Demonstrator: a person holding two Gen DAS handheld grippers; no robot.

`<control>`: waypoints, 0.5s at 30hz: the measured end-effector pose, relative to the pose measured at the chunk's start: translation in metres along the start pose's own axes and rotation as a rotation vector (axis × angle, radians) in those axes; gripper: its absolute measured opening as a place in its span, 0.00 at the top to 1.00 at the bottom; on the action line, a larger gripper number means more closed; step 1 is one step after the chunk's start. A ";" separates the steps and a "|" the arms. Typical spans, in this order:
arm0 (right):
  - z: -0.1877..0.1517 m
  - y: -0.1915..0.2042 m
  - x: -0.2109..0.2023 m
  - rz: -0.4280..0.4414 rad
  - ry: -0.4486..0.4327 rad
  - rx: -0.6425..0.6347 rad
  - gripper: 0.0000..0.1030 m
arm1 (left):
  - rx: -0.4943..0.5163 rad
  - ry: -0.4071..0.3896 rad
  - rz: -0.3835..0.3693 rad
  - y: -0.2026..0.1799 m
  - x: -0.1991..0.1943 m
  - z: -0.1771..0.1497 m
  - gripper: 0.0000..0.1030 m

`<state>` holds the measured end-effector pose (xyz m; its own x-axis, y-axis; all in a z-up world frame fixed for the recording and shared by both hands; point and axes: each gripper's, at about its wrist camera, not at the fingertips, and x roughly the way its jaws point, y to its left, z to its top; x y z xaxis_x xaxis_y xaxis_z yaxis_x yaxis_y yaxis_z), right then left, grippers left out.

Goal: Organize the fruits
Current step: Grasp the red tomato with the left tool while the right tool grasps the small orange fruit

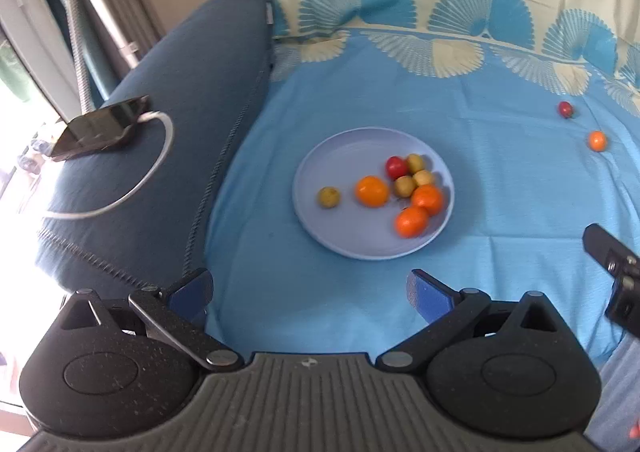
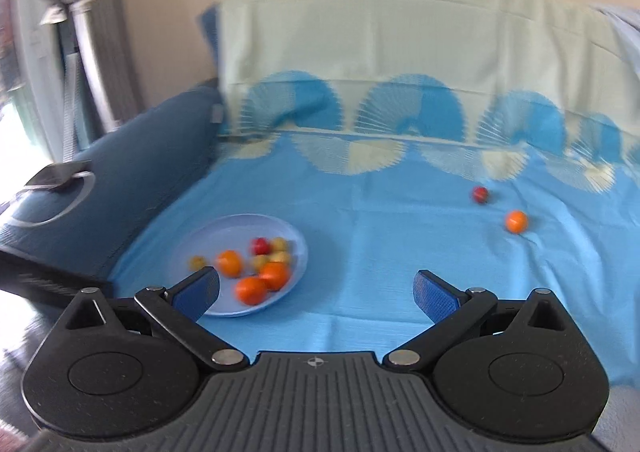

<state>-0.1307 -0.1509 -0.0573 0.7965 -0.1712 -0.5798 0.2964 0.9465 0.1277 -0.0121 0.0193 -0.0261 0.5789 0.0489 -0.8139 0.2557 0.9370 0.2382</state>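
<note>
A pale blue plate lies on the blue bedsheet and holds three oranges, a red plum and several small yellow-green fruits. My left gripper hovers open in front of the plate, nothing between its fingers. Far right on the sheet lie a loose red plum and a loose orange. In the right wrist view the plate sits left, the loose red plum and orange lie ahead to the right. My right gripper is open and empty; part of it shows at the left view's right edge.
A dark blue cushion borders the sheet on the left, carrying a phone with a white cable. A pale patterned pillow stands against the wall at the back. Metal poles lean at far left.
</note>
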 end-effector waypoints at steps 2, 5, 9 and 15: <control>0.001 -0.028 0.015 -0.075 0.005 0.066 0.01 | 0.024 0.004 -0.038 -0.016 0.008 0.016 0.00; 0.004 -0.071 0.037 -0.175 -0.003 0.136 0.01 | 0.055 0.043 -0.166 -0.048 0.027 0.044 0.00; 0.009 -0.131 0.074 -0.293 -0.019 0.199 0.01 | 0.084 0.031 -0.230 -0.103 0.053 0.083 0.00; 0.016 -0.208 0.151 -0.379 -0.012 0.215 0.01 | 0.184 -0.005 -0.285 -0.215 0.115 0.147 0.00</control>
<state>-0.0640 -0.3782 -0.1587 0.6157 -0.5001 -0.6089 0.6710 0.7379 0.0725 0.1135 -0.2269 -0.0931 0.4675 -0.2080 -0.8591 0.5430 0.8345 0.0934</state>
